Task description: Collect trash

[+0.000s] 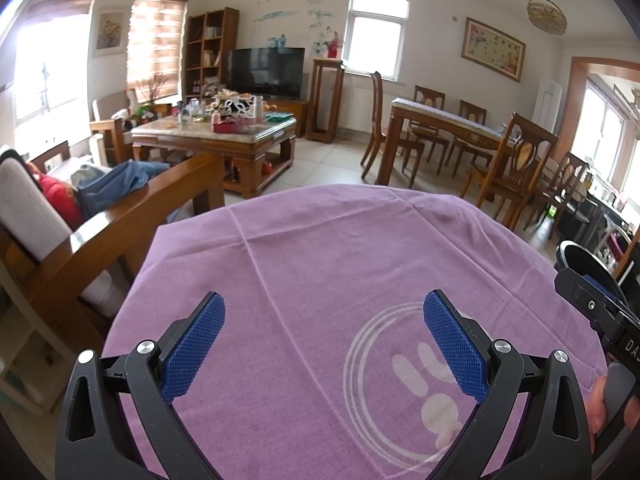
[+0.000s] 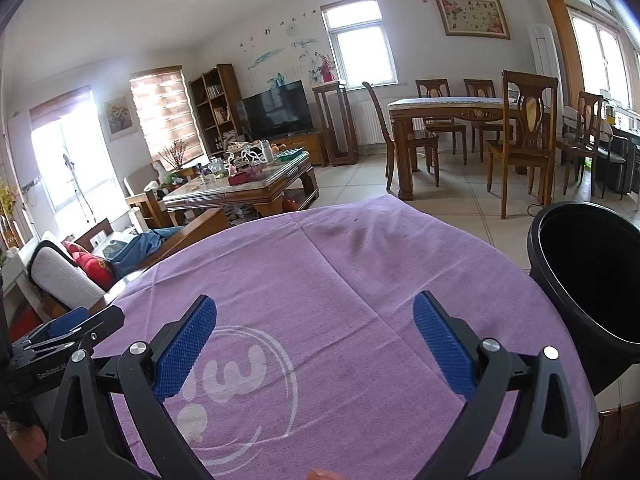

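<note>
Left claw (image 1: pixel 324 344): black frame, blue textured pads (image 1: pixel 192 352), jaws spread wide, nothing between them; poised over the counter. At the right edge of the left wrist view, fingertips of a hand (image 1: pixel 600 404) and part of the right claw's body.

Right claw (image 2: pixel 314 344): same build, jaws spread wide, nothing held; poised over the same surface. The left claw's body shows at the left edge of the right wrist view.

Counter (image 1: pixel 320 248): covered by a purple cloth (image 2: pixel 360 280) with crease lines and a white circular printed logo (image 2: pixel 240 392) below the claws. No loose trash can be made out on the cloth in either view.

Black bin (image 2: pixel 568 300): round, open-topped, interior dark, standing just beside the counter's right edge, to the right of the right claw.

Wooden sofa (image 1: pixel 132 216): left of the counter, with grey cushion, red pillow and blue fabric.

Coffee table (image 1: pixel 216 136): beyond the sofa, crowded with small items too small to identify.

Dining table (image 2: pixel 452 112): right of centre, wooden chairs around it.

Far wall: television (image 1: pixel 264 70), bookshelf (image 1: pixel 208 52), windows.
</note>
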`<state>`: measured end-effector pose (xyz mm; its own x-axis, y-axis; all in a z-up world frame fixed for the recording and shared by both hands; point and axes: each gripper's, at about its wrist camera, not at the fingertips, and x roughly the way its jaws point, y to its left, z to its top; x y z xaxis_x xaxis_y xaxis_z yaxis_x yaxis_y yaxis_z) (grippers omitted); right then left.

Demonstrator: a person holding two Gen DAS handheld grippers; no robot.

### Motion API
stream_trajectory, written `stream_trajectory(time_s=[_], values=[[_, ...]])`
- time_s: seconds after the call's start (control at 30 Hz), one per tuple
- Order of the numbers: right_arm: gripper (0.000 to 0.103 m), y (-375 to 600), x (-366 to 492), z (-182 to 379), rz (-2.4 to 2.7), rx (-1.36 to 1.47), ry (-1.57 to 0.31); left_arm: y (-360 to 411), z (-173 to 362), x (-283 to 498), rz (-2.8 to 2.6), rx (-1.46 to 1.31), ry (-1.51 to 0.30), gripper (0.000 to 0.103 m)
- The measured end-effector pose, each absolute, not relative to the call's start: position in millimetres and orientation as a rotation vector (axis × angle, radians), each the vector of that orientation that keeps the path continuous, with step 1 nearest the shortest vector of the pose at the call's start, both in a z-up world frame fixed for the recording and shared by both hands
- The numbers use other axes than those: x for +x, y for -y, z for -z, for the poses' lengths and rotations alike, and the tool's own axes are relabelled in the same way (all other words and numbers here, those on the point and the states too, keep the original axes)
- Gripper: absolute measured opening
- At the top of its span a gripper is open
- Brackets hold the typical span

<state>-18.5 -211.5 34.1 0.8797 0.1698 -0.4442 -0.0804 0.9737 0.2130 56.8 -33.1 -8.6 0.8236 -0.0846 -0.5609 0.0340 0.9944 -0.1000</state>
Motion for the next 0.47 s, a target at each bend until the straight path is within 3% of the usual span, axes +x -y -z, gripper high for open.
stream_trajectory(time_s=[0.47], values=[[0.098,212.2,-18.7,-34.9,-0.132,0.191,-0.479,31.9,8.9,58.1,0.063,-0.086,-0.602,0.098]])
